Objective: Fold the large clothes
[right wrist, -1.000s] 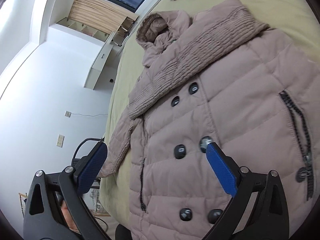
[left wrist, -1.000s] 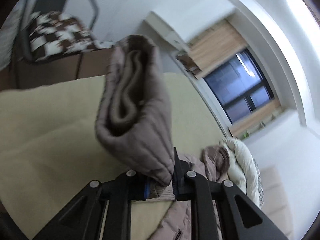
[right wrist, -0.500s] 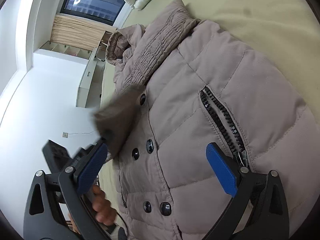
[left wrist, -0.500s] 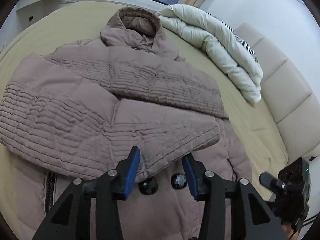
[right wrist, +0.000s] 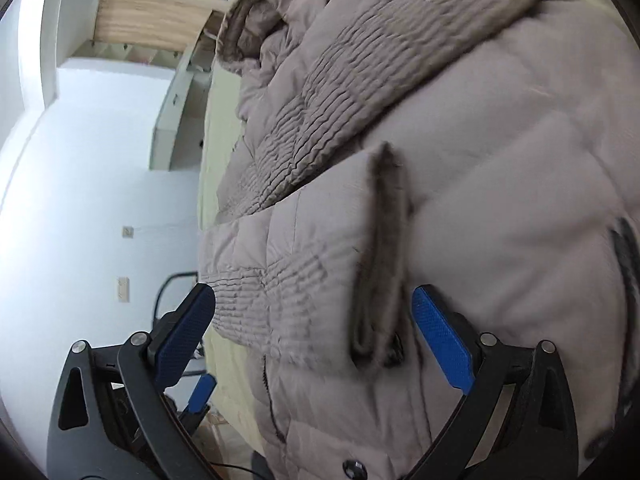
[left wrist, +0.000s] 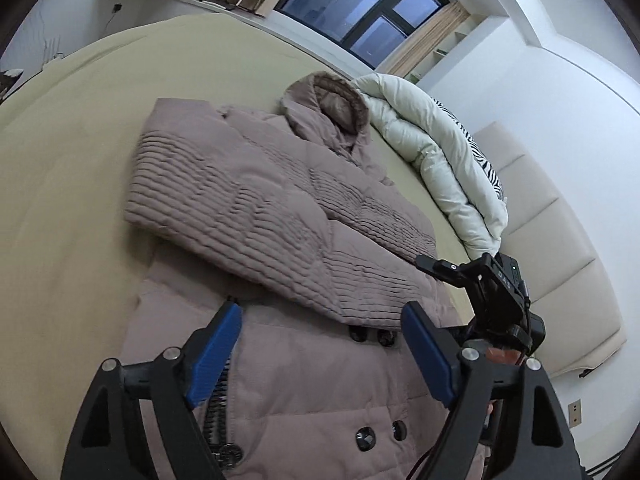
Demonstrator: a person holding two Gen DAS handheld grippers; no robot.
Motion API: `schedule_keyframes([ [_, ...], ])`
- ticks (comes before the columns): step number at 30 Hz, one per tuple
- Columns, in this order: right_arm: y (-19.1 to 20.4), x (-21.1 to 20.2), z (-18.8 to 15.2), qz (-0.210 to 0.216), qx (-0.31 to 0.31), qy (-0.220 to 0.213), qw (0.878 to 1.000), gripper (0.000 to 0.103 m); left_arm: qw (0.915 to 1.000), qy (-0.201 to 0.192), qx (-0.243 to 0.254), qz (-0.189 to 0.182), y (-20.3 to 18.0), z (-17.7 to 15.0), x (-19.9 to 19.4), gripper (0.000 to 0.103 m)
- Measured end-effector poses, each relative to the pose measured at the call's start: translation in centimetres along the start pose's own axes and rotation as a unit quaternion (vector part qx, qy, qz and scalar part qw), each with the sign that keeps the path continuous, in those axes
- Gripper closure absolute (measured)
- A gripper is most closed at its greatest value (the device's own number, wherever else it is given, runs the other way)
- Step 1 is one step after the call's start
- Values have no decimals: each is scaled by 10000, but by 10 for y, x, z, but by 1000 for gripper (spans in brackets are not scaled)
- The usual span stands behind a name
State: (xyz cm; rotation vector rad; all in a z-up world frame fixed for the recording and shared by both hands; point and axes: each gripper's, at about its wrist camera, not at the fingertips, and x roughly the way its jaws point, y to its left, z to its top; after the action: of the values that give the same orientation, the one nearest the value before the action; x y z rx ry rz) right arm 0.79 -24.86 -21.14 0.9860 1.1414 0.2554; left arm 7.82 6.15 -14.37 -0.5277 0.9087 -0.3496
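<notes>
Coat (left wrist: 304, 376) work on the bed (left wrist: 72, 168): we hold our left gripper (left wrist: 322, 354) above the buttoned front, its blue pads spread wide and holding nothing, while our right gripper (right wrist: 314, 336) hangs equally agape over a sleeve cuff (right wrist: 380, 256), gripping nothing either. Taupe and quilted, the coat lies front up near the middle of the bed, hood (left wrist: 332, 104) toward the far edge beside a rolled white duvet (left wrist: 432, 168), both sleeves crossed over the chest, dark buttons in paired rows and a zip pocket on the near side. We judge it bulky yet light, soft and springy, the padding likely to puff back after each fold and the smooth shell likely to slip. The best hold, in our view, is a stitched edge, at the hem corners or side seams, where the fabric is thin enough to pinch.
</notes>
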Motion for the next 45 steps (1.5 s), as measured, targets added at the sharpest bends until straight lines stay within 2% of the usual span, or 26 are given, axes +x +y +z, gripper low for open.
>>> schedule_keyframes([
  [2,-4,14,9,-40,148,53,9999,11,9999,5,-118,40,14,1,-9,20],
  [3,-6,18,13,-26,205,59,9998,19,9998,-6,-190,67,23,0,-11,21],
  [4,-7,19,15,-48,234,35,9997,34,9997,-18,-229,79,27,1,-13,21],
  [6,-4,21,18,-175,166,59,9997,57,9995,-72,-302,94,38,3,-18,21],
  [10,29,15,15,-570,-545,26,9969,72,9991,-208,-332,159,50,13,-20,21],
  [13,65,13,16,-954,-1059,68,9898,72,9984,-355,-385,197,55,28,-18,21],
  [15,82,15,19,-1400,-1290,204,9815,73,9980,-441,-384,223,55,38,-16,21],
  [19,73,32,30,-1766,-1378,703,9721,73,9976,-432,-480,235,56,49,-6,21],
  [20,63,33,30,-1679,-1209,739,9756,73,9976,-416,-510,217,57,49,-4,21],
  [22,37,25,31,-1226,-618,708,9880,69,9976,-360,-563,191,58,46,-1,21],
  [24,24,12,23,-1063,-412,612,9916,68,9975,-293,-611,187,61,39,0,21],
  [28,22,-13,9,-1030,-403,364,9932,68,9967,-177,-780,148,69,31,3,21],
  [31,36,-23,1,-1028,-682,263,9920,67,9967,-182,-785,104,65,29,3,21],
  [34,39,-7,2,-838,-660,499,9930,67,9974,-197,-687,55,57,30,1,21],
  [37,19,20,7,-764,-204,883,9929,67,9976,-190,-660,29,52,29,-1,21],
  [42,16,30,18,-396,-204,880,9951,67,9978,-146,-644,79,54,25,-3,21],
  [44,22,27,21,-315,-477,867,9946,70,9974,-131,-701,100,57,24,-2,21],
  [45,29,25,21,-356,-686,816,9937,81,9972,-132,-724,107,58,24,-2,21],
])
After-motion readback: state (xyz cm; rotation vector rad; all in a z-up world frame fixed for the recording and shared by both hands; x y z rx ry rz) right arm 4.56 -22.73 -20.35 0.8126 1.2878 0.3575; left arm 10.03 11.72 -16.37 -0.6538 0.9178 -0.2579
